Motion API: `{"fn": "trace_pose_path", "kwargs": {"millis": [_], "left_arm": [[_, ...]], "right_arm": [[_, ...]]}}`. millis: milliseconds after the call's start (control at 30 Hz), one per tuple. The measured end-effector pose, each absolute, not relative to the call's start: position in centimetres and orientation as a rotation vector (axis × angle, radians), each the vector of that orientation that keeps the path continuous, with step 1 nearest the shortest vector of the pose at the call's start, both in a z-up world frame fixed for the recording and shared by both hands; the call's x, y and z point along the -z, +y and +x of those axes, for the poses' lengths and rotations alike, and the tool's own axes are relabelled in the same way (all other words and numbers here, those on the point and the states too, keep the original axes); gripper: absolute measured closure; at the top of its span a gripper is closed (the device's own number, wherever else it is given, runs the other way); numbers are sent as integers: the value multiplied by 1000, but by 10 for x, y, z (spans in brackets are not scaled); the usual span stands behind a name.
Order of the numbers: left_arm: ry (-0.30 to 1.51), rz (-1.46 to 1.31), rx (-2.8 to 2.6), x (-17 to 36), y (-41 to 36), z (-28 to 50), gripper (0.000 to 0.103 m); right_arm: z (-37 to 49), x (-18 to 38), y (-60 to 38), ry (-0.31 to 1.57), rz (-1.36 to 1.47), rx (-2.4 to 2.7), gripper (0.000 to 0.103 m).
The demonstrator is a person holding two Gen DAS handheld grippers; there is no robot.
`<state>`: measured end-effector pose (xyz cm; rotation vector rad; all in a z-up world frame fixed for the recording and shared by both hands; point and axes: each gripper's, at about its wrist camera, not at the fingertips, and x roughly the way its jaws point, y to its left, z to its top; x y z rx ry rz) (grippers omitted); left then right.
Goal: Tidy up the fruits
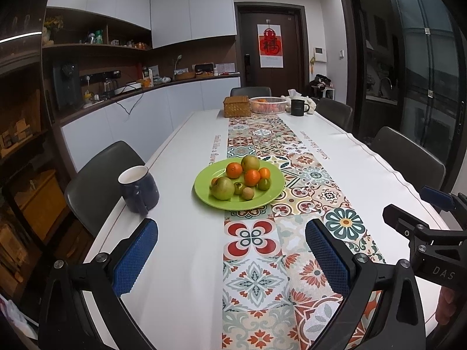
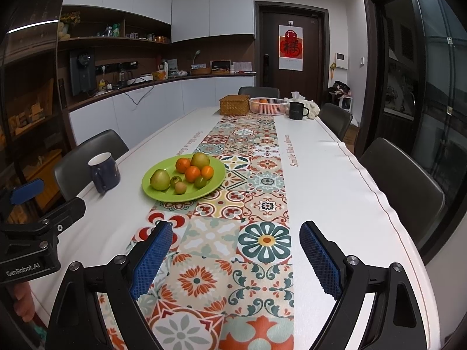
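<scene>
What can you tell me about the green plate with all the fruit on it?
The green plate is round, shallow and glossy, sitting flat on the table, partly on the white cloth and partly on the patterned runner. It holds three oranges, two big yellow-green fruits, two small green ones and a small tan one, with one more orange piece peeking from behind. A dark blue mug stands apart to its left. No gripper touches it.

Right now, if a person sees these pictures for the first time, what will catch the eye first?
First the green plate of fruit on the table, half on the tiled runner: three oranges among green pears and smaller fruit. A dark mug stands to its left. In front, the left gripper and right gripper both hang open and empty above the table.
</scene>
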<state>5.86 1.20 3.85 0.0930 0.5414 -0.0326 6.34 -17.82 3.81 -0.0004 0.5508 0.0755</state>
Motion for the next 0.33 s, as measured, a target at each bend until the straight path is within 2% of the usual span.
{"fn": "trace_pose_path", "kwargs": {"millis": [333], "left_arm": [[561,89,34,-33,12,62,0]], "right_arm": [[67,-32,-178,563,0,-78,14]]}}
